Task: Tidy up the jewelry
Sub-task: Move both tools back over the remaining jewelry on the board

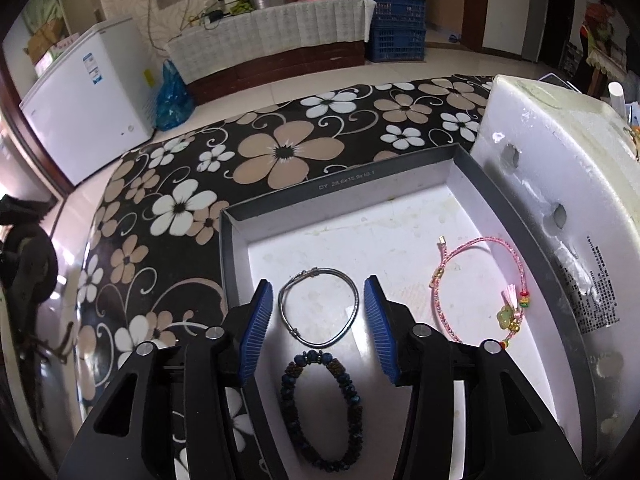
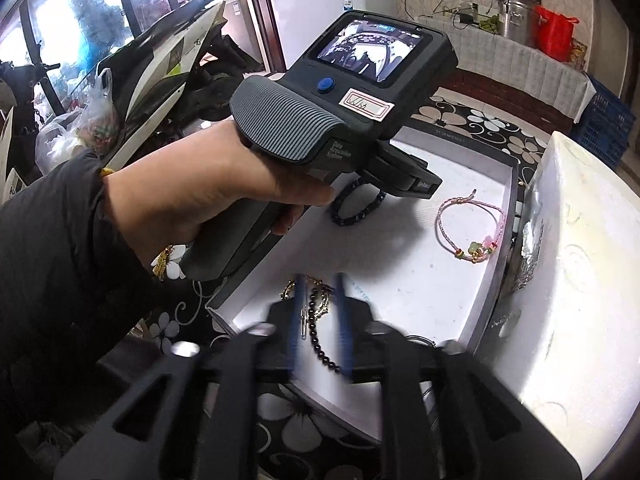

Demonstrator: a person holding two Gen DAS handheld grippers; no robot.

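Observation:
A grey box lid [image 1: 420,168] with a white inside lies on the flowered table. In it lie a silver bangle [image 1: 318,306], a dark blue bead bracelet [image 1: 320,408] and a pink cord bracelet [image 1: 472,288] with a green charm. My left gripper [image 1: 318,312] is open and empty, its blue pads either side of the silver bangle. In the right wrist view my right gripper [image 2: 320,312] is blurred, its jaws narrowly apart around a dark bead string with gold pieces [image 2: 320,340] over the box's near edge [image 2: 224,312]. The pink bracelet [image 2: 472,232] also shows there.
A white foam box [image 1: 560,184] stands against the lid's right side. The black flowered tablecloth [image 1: 180,200] covers the table. A white freezer [image 1: 88,96], a blue bag and blue crates stand beyond. Scooters [image 2: 140,80] are parked at the left.

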